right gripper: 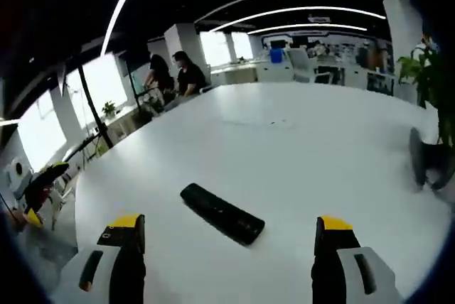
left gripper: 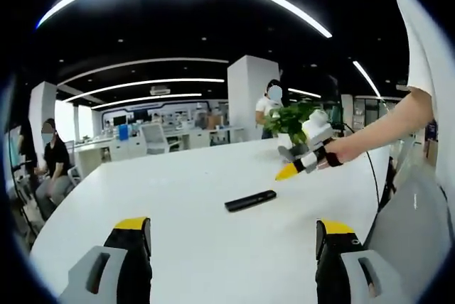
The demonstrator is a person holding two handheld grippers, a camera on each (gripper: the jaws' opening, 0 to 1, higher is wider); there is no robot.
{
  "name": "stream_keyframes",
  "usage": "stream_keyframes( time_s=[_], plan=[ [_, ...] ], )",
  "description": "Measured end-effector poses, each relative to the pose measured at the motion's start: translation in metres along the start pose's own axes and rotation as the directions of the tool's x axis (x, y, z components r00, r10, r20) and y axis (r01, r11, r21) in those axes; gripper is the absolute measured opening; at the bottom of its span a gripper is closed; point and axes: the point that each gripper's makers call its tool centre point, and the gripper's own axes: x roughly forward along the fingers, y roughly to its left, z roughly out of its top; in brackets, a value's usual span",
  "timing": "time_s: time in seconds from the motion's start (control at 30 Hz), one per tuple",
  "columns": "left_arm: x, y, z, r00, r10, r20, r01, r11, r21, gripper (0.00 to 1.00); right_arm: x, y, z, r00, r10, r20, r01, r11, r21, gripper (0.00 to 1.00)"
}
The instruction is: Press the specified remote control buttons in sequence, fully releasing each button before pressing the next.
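So the remote (left gripper: pixel 250 200) was just lying flat out on the white table (left gripper: pixel 192 183), nothing touching it, with bare tabletop all around. My guess on handling: light, rigid plastic, probably smooth enough to skate across that glossy top if you poke it off-centre. You wouldn't really grab it for this job. Better to come straight down on a button with one tip so it stays put, or pin one of its ends with the other gripper.

Looks-wise it was a slim black bar, long and narrow, lying at a slant in the right gripper view (right gripper: pixel 222 214). I couldn't make out individual buttons, too dark and small.

The left gripper (left gripper: pixel 231 236) sat short of the remote, jaws wide apart, holding nothing. Beyond the remote in that same view, the right gripper (left gripper: pixel 293 167) hung above the table in the person's hand, yellow tip aimed down toward the remote. In its own view the right gripper (right gripper: pixel 227 236) was spread wide and empty too, remote lying between the jaws just ahead.
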Motion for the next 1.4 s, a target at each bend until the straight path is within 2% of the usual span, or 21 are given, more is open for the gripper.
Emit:
stream_keyframes(
  time_s=[0.13, 0.23, 0.37, 0.5, 0.53, 0.6, 0.7, 0.73, 0.77, 0.8, 0.87, 0.9, 0.93, 1.0, 1.07, 1.1, 1.2, 1.23, 1.27, 1.4],
  plan=[
    [0.0, -0.001, 0.0, 1.0, -0.003, -0.001, 0.003, 1.0, 0.002, 1.0, -0.026, 0.0, 0.005, 0.994, -0.056, 0.094, 0.053, 0.998, 0.036, 0.99],
    [0.0, -0.001, 0.0, 1.0, -0.005, -0.002, 0.005, 1.0, 0.0, 1.0, -0.05, 0.004, 0.009, 0.98, -0.101, 0.173, 0.092, 0.994, 0.057, 0.99],
    [0.0, -0.001, 0.0, 1.0, -0.005, -0.002, 0.005, 1.0, 0.0, 1.0, -0.087, 0.009, 0.008, 0.955, -0.14, 0.26, 0.108, 0.985, 0.133, 0.99],
    [0.001, 0.0, 0.0, 1.0, -0.005, -0.003, 0.005, 1.0, -0.002, 1.0, -0.114, 0.012, -0.005, 0.947, -0.193, 0.257, 0.165, 0.978, 0.125, 0.99],
    [0.001, 0.0, -0.001, 1.0, -0.004, -0.004, 0.004, 1.0, -0.003, 1.0, -0.123, 0.002, -0.009, 0.945, -0.211, 0.249, 0.186, 0.975, 0.122, 0.99],
    [0.0, 0.001, -0.001, 1.0, 0.0, -0.006, 0.0, 1.0, -0.003, 1.0, -0.136, 0.0, -0.014, 0.938, -0.239, 0.252, 0.213, 0.969, 0.126, 0.99],
    [0.0, 0.001, 0.001, 1.0, 0.003, 0.005, -0.003, 1.0, -0.015, 1.0, -0.149, 0.001, -0.019, 0.927, -0.264, 0.266, 0.231, 0.961, 0.15, 0.99],
    [-0.001, 0.0, 0.004, 1.0, -0.004, 0.022, 0.005, 1.0, -0.027, 1.0, -0.16, -0.007, -0.023, 0.916, -0.306, 0.26, 0.261, 0.946, 0.194, 0.99],
    [-0.001, -0.001, 0.005, 1.0, -0.004, 0.025, 0.005, 1.0, -0.027, 1.0, -0.165, -0.007, -0.022, 0.909, -0.31, 0.277, 0.259, 0.943, 0.207, 0.99],
    [-0.001, 0.0, 0.004, 1.0, 0.0, 0.023, 0.0, 1.0, -0.023, 1.0, -0.174, -0.005, -0.019, 0.896, -0.32, 0.309, 0.26, 0.94, 0.219, 0.99],
    [-0.001, 0.0, 0.003, 1.0, 0.002, 0.018, -0.001, 1.0, -0.021, 1.0, -0.185, -0.004, -0.017, 0.879, -0.341, 0.332, 0.281, 0.935, 0.216, 0.99],
    [-0.001, 0.0, 0.003, 1.0, 0.002, 0.016, -0.002, 1.0, -0.021, 1.0, -0.192, -0.005, -0.014, 0.865, -0.366, 0.344, 0.308, 0.927, 0.214, 0.99],
    [-0.001, 0.001, 0.003, 1.0, 0.003, 0.015, -0.003, 1.0, -0.021, 1.0, -0.195, -0.004, -0.013, 0.863, -0.366, 0.348, 0.307, 0.927, 0.214, 0.99],
    [-0.001, 0.001, 0.002, 1.0, 0.009, 0.008, -0.009, 1.0, -0.017, 1.0, -0.197, 0.0, -0.016, 0.872, -0.345, 0.346, 0.288, 0.935, 0.206, 0.99],
    [-0.001, 0.002, 0.0, 1.0, 0.013, 0.001, -0.013, 1.0, -0.014, 1.0, -0.2, 0.001, -0.029, 0.88, -0.363, 0.307, 0.337, 0.932, 0.135, 0.99],
    [-0.001, 0.002, 0.0, 1.0, 0.012, 0.001, -0.012, 1.0, -0.014, 1.0, -0.201, 0.001, -0.037, 0.878, -0.379, 0.293, 0.359, 0.925, 0.122, 0.99],
    [-0.001, 0.002, -0.001, 1.0, 0.015, -0.006, -0.015, 1.0, -0.01, 1.0, -0.199, 0.003, -0.042, 0.863, -0.404, 0.303, 0.379, 0.915, 0.14, 0.99],
    [-0.001, 0.002, -0.002, 1.0, 0.016, -0.009, -0.016, 1.0, -0.009, 1.0, -0.2, 0.001, -0.04, 0.863, -0.414, 0.29, 0.402, 0.91, 0.105, 0.99],
    [-0.001, 0.002, -0.002, 1.0, 0.016, -0.011, -0.016, 1.0, -0.009, 1.0, -0.203, -0.003, -0.035, 0.846, -0.432, 0.312, 0.433, 0.899, 0.07, 0.99],
    [-0.001, 0.002, -0.002, 1.0, 0.014, -0.013, -0.014, 1.0, -0.006, 0.99, -0.204, -0.001, -0.038, 0.849, -0.426, 0.314, 0.422, 0.903, 0.084, 0.98]
  ],
)
